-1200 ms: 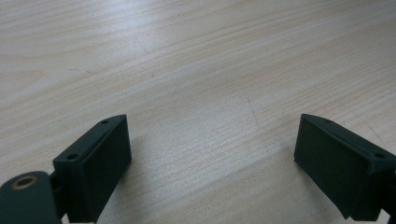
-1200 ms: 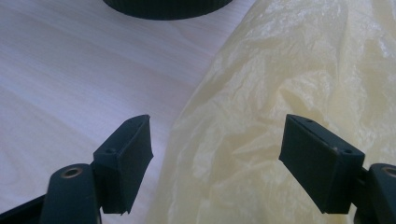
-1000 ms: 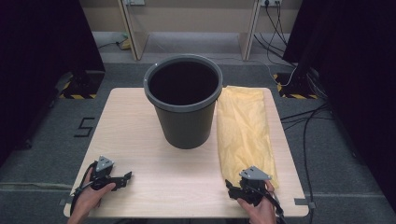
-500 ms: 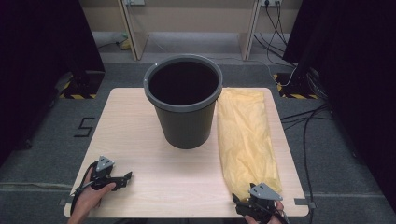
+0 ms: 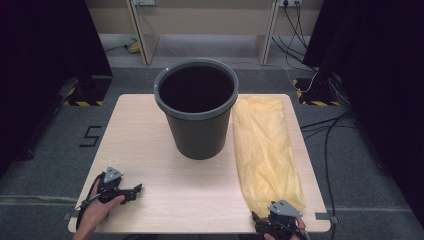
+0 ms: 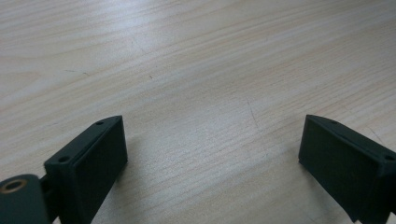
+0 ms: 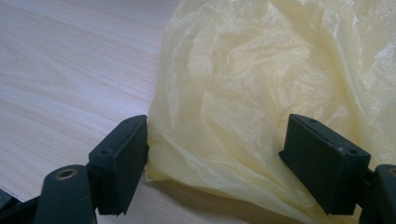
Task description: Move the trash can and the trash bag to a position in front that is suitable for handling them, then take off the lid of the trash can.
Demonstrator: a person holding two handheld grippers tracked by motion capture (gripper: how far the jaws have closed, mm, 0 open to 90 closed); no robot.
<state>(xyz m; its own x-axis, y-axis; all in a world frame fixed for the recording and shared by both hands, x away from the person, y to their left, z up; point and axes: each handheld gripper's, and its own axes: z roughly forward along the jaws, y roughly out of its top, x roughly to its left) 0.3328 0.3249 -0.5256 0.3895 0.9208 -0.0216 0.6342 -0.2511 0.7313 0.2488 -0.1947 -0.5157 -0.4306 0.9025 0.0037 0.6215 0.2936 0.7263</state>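
A dark grey bin point(image 5: 197, 107) stands upright on the wooden table point(image 5: 145, 125), its mouth open and dark inside. To its right a yellow plastic bag point(image 5: 265, 145) lies flat and lengthwise. My right gripper point(image 5: 272, 220) sits at the bag's near end by the table's front edge. In the right gripper view it point(image 7: 217, 154) is open, its jaws on either side of the crumpled bag end point(image 7: 243, 93). My left gripper point(image 5: 131, 190) rests near the front left corner, open over bare wood point(image 6: 196, 84) with nothing between its jaws point(image 6: 212, 158).
Beyond the table are grey carpet floor, cables point(image 5: 325, 125) at the right, black curtains at both sides and yellow-black floor markings point(image 5: 82, 102). A number 5 point(image 5: 90, 136) is marked on the floor at the left.
My right gripper has drawn back toward the front edge, from on the bag's near part to its very end. The left gripper has stayed put.
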